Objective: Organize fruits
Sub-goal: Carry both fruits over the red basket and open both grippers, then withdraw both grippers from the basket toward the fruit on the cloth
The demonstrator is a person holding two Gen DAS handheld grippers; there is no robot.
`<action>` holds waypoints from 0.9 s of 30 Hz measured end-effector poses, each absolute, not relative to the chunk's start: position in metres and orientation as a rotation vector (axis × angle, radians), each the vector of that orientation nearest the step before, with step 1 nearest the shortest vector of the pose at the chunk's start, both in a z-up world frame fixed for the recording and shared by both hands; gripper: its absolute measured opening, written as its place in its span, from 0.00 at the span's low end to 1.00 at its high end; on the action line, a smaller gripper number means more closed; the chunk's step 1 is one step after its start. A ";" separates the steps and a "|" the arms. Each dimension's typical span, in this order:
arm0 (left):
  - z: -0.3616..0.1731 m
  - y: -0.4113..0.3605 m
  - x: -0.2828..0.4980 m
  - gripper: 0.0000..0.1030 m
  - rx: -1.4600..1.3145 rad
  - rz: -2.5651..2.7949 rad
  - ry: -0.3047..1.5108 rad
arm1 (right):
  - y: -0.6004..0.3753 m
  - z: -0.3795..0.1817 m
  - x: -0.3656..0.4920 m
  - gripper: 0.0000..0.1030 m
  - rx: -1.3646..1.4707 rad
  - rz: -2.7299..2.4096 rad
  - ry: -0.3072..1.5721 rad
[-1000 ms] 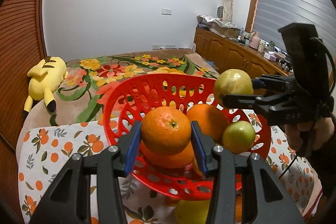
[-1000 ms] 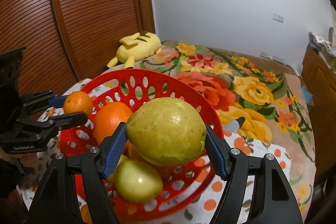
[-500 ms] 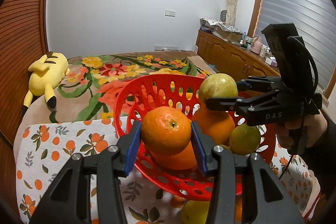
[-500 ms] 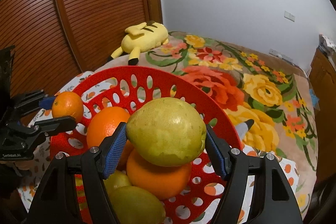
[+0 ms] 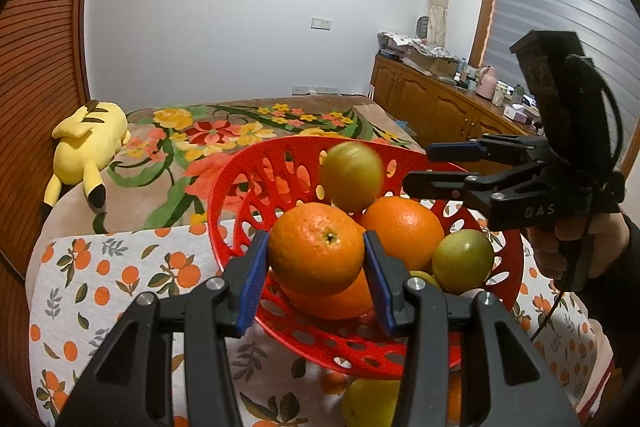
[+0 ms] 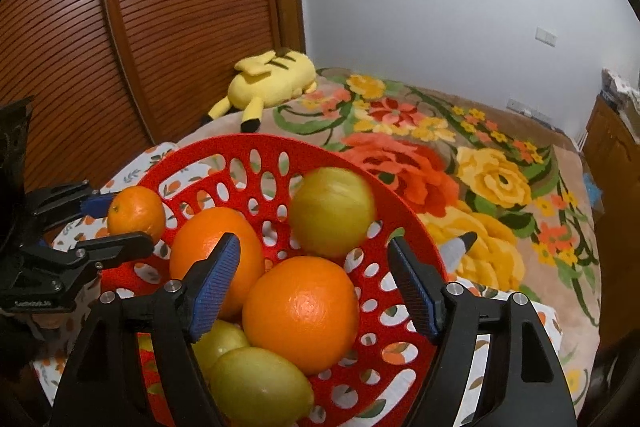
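Yellow-green fruit (image 6: 332,211) blurred, loose above red basket (image 6: 256,151) far wall. Right gripper (image 6: 314,285) jaws opening, nothing between. Left gripper (image 5: 316,267) clamps orange (image 5: 316,249) over near rim.

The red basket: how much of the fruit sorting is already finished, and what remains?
Done: the red basket holds oranges and green-yellow fruits. In hand: the left gripper clamps a small orange; the right gripper is opening, and a blurred green-yellow fruit beyond its fingers is free. Left: placing that orange, plus fruit on the tablecloth under the basket.
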State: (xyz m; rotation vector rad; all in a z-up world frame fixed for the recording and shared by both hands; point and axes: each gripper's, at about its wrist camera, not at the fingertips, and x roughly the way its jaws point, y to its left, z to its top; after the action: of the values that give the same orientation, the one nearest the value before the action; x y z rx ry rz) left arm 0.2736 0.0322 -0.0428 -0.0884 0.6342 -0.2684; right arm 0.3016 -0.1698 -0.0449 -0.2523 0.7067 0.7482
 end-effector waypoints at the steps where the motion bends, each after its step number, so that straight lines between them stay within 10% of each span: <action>1: -0.043 0.031 0.274 0.44 -0.087 -0.272 0.636 | -0.172 -0.044 0.300 0.76 -0.247 0.747 0.702; 27: -0.032 0.008 0.254 0.49 -0.029 -0.275 0.635 | -0.216 -0.020 0.238 0.76 -0.181 0.695 0.642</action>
State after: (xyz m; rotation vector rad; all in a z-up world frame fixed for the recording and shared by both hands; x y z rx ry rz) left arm 0.2539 0.0077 -0.0316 -0.0285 0.6352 -0.2748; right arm 0.2384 -0.2160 -0.0198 -0.1805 0.6422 0.6953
